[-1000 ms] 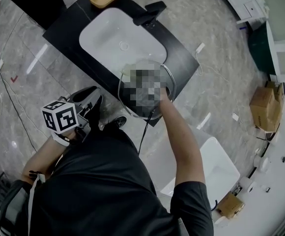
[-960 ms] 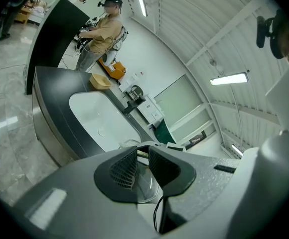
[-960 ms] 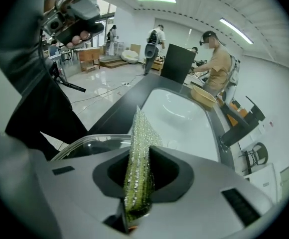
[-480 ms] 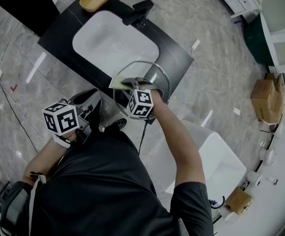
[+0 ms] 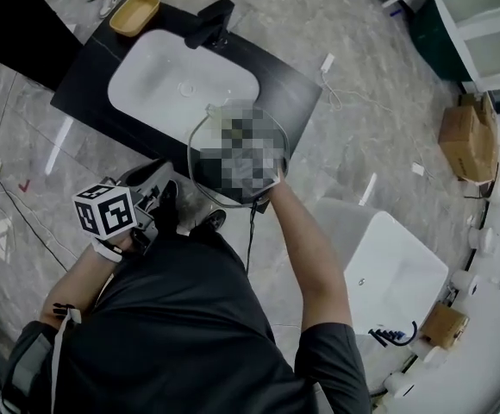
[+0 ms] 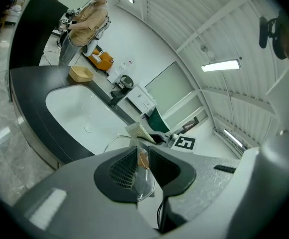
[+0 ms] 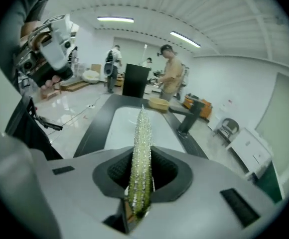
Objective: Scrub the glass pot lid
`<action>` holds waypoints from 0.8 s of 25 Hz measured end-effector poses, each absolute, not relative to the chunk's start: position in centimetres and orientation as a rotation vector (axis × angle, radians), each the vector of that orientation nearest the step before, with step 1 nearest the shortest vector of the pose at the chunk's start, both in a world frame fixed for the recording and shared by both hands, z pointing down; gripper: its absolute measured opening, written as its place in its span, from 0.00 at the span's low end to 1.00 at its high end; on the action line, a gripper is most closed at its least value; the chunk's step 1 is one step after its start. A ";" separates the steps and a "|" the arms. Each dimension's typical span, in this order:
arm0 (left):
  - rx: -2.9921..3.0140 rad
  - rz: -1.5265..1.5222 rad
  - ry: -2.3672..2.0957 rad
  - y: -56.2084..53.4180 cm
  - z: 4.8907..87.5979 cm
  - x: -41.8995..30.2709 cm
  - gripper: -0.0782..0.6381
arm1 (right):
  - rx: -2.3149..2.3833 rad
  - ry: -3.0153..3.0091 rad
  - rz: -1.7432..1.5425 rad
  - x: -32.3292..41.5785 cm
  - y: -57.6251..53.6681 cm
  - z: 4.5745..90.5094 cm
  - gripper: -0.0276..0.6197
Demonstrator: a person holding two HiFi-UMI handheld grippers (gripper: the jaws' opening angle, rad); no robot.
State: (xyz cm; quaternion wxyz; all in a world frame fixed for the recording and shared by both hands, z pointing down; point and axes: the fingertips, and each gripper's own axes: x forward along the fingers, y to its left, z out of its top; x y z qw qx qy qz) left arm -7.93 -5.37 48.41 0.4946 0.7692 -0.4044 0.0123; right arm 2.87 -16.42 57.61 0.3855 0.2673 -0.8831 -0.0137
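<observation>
The left gripper (image 6: pixel 143 156) has its fingers pinched tight on the glass lid (image 5: pixel 195 172), held mid-frame over the table (image 5: pixel 295 93) beside the sink (image 5: pixel 151 84). The right gripper (image 7: pixel 141 159) clamps a scouring pad (image 7: pixel 142 128). I'd brace the lid firmly and press the pad flat against the glass.

A white basin (image 5: pixel 159 80) sat in a black countertop (image 5: pixel 295 93), a black faucet (image 5: pixel 211 20) at its far edge, a yellow rectangular tray (image 5: pixel 134 14) on the far left corner, a round glass pot lid (image 5: pixel 191 158) above the near right edge and a glittery scouring pad (image 7: pixel 140 148) at the lid's far rim.
</observation>
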 end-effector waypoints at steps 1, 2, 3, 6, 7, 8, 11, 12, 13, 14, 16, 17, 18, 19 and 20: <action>1.874 0.039 -0.964 -5.5 48.3 -7.4 0.21 | 0.750 -2.204 0.015 4.9 -17.0 57.9 0.14; 1.885 0.046 -0.946 -5.6 48.1 -6.8 0.21 | 0.814 -2.151 0.054 7.0 -17.5 58.2 0.14; 1.897 0.051 -0.928 -5.8 47.9 -6.2 0.21 | 0.869 -2.102 0.079 8.7 -18.0 58.3 0.14; 1.922 0.059 -0.887 -6.2 47.5 -5.1 0.21 | 0.926 -2.074 0.070 9.9 -18.7 57.7 0.14; 1.924 0.060 -0.881 -6.3 47.6 -5.0 0.21 | 0.900 -2.097 0.046 9.0 -18.6 57.4 0.14; 1.921 0.061 -0.879 -6.3 47.7 -5.0 0.21 | 0.853 -2.117 0.013 7.7 -18.4 57.4 0.14; 1.903 0.062 -0.889 -6.1 48.1 -5.7 0.21 | 0.638 -2.105 -0.114 3.6 -17.0 59.2 0.14; 1.897 0.059 -0.896 -6.0 48.2 -6.0 0.21 | 0.559 -2.083 -0.142 2.5 -16.4 60.3 0.14; 1.891 0.056 -0.905 -5.9 48.2 -6.4 0.21 | 0.481 -2.063 -0.157 1.6 -15.7 61.5 0.14; 1.884 0.051 -0.915 -5.8 48.3 -6.8 0.21 | 0.407 -2.049 -0.166 0.9 -14.9 62.6 0.14; 1.869 0.042 -0.937 -5.6 48.4 -7.6 0.21 | 0.280 -2.054 -0.191 -0.3 -13.3 63.8 0.14; 1.860 0.039 -0.949 -5.4 48.5 -8.0 0.21 | 0.226 -2.065 -0.210 -0.8 -12.3 64.0 0.14; 1.851 0.037 -0.960 -5.2 48.7 -8.4 0.21 | 0.175 -2.077 -0.232 -1.1 -11.4 64.1 0.14; 1.841 0.035 -0.970 -5.0 48.9 -8.8 0.21 | 0.130 -2.085 -0.257 -1.4 -10.5 64.1 0.14; 1.831 0.033 -0.979 -4.7 49.1 -9.1 0.21 | 0.093 -2.087 -0.287 -1.5 -9.7 64.1 0.14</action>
